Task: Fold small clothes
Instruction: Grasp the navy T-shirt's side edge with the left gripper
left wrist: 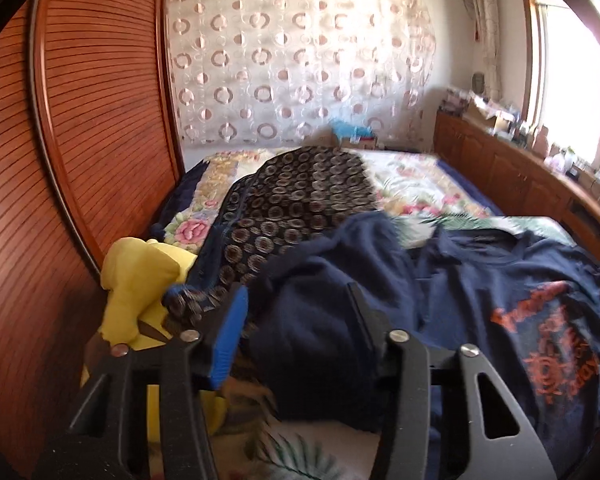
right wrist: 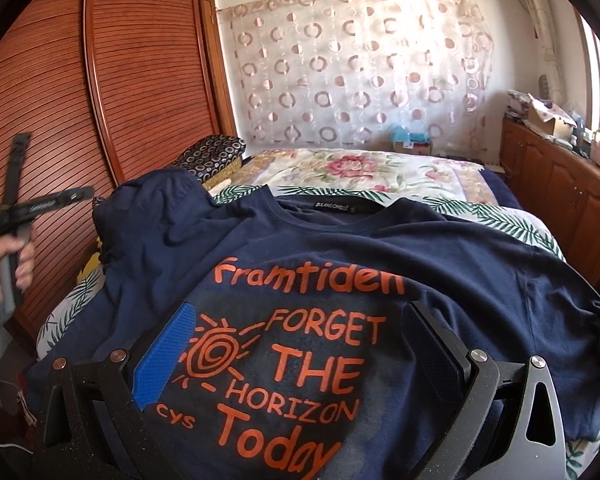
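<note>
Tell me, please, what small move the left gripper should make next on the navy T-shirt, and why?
Probably close the left gripper on the bunched sleeve between its open jaws, then draw it flat. The navy T-shirt lies print-up but rumpled on that side, while the right gripper hovers open over the print.

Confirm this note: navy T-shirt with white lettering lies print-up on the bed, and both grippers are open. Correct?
One error: the lettering on the navy T-shirt is orange, not white, as the right wrist view shows. The rest holds: it lies print-up on the bed, and the right gripper and left gripper are both open.
</note>
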Tool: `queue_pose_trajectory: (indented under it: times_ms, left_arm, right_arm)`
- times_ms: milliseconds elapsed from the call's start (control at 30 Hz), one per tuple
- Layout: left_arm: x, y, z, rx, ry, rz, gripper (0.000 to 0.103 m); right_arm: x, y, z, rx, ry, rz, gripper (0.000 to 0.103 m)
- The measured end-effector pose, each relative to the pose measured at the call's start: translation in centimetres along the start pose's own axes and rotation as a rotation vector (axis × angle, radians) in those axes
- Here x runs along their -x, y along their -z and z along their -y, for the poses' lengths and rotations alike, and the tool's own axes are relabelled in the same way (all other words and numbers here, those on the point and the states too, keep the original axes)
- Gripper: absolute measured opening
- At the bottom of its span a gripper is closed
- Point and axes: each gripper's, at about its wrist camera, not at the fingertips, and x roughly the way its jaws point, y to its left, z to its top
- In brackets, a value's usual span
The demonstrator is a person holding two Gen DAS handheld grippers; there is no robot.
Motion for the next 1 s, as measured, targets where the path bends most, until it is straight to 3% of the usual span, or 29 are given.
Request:
queue_pose_trajectory:
  times_ms: [100,200,367,533,600,833,1000]
  left_arm:
    - [-2.3,-0.5,-0.7,-0.038,-0.004,-0.052,0.048]
    - [-4.1,-0.4,-1.4,-0.051,0.009,-0.111,0.039]
    - [-4.9,-0.4,-1.3,-0.106,-0.007,-0.126,0.027]
    - [-4.7,-0.9,-0.3,-0.183,-0.022,-0.118,0.006]
    - [-4.9,-1.3,-0.2,-0.200,-0.028,-0.123,0.002]
    - [-2.0,-2.7,0.4,-0.194,-0.012,-0.073,0.001]
    - [1.3,-4.8,3.6,-0.218,0.035,-0.030,0.001]
  right_arm:
    - [-0.3,0.1,-0.1,0.008,-0.003,0.006,0.102]
    - [-0.3,0.2,0.0,0.015,-0.006,0.007,0.102]
    - [-0.3,0.5,-0.1,0.023,-0.012,0.003,0.102]
    - [-0.3,0.5,-0.3,0.026,-0.013,0.000,0.102]
    - [-0.5,0.5,-0.2,0.025,-0.011,-0.002,0.102]
    - [-0.2,0.6,0.2,0.009,-0.003,0.006,0.102]
    - [-0.1,0.6,0.4,-0.010,0.008,0.019,0.102]
